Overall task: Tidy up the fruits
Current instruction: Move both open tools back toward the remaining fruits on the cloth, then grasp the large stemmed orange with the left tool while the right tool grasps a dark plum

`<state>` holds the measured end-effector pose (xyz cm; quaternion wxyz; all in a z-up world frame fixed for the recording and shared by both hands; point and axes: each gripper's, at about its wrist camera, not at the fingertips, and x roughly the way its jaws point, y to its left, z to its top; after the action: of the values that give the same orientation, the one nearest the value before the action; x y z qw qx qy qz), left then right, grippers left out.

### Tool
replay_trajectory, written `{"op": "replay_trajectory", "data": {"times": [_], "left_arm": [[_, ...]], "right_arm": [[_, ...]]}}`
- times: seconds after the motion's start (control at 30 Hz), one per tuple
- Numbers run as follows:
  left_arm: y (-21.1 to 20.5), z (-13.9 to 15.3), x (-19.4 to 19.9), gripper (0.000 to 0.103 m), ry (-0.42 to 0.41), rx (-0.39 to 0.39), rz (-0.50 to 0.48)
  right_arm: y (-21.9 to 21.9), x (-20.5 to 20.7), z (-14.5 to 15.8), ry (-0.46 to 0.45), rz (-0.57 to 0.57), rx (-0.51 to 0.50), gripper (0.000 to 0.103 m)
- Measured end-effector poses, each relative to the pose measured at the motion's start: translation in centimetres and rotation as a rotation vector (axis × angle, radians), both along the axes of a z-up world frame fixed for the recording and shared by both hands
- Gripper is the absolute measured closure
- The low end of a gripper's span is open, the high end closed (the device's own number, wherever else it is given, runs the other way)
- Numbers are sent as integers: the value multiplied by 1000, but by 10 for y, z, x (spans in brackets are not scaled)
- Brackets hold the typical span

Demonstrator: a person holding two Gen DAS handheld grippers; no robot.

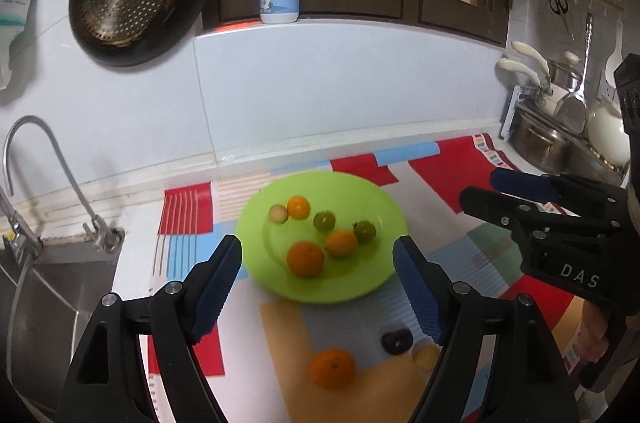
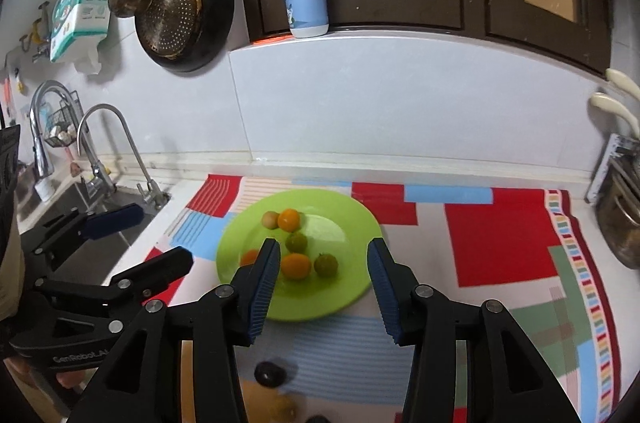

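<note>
Both grippers hung above the patterned mat (image 2: 500,235) with nothing held; the left gripper (image 1: 318,287) had its blue pads well apart, and the right gripper (image 2: 322,289) likewise stood wide and empty. Ahead of both lay the green plate (image 1: 372,199), already carrying six small fruits; the largest orange (image 1: 305,258) sat nearest the left gripper's opening, with a smaller orange fruit (image 1: 341,243) touching or almost touching it, and two green ones (image 1: 324,221) just beyond. Three pieces lay off the plate on the mat: a loose orange (image 1: 332,368) below and slightly inside the left gripper's span, a dark plum-like fruit (image 1: 396,341) close to its right finger, and a blurred yellow fruit (image 1: 426,356) partly hidden behind that finger. The chief risk, as I judged it, lay in the crowding; the dark and yellow fruits sat just beside each other, so pads closing on one could knock the other rolling across the mat; round fruit pinched off-centre could squirt free; and a piece dropped onto the plate might scatter those already there toward its shallow rim.
</note>
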<state>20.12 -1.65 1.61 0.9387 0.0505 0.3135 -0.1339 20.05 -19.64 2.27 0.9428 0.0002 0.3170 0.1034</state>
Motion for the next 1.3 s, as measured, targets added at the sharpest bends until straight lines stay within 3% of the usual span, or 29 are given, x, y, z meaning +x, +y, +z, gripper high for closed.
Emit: {"op": "replay_trajectory", "data": {"times": [0.57, 1.3], "left_arm": [[14, -39, -31, 25, 90, 43, 2], [7, -96, -25, 25, 219, 79, -84]], "right_arm": [[20, -31, -36, 133, 63, -50, 57], [40, -10, -99, 377, 217, -71, 57]]}}
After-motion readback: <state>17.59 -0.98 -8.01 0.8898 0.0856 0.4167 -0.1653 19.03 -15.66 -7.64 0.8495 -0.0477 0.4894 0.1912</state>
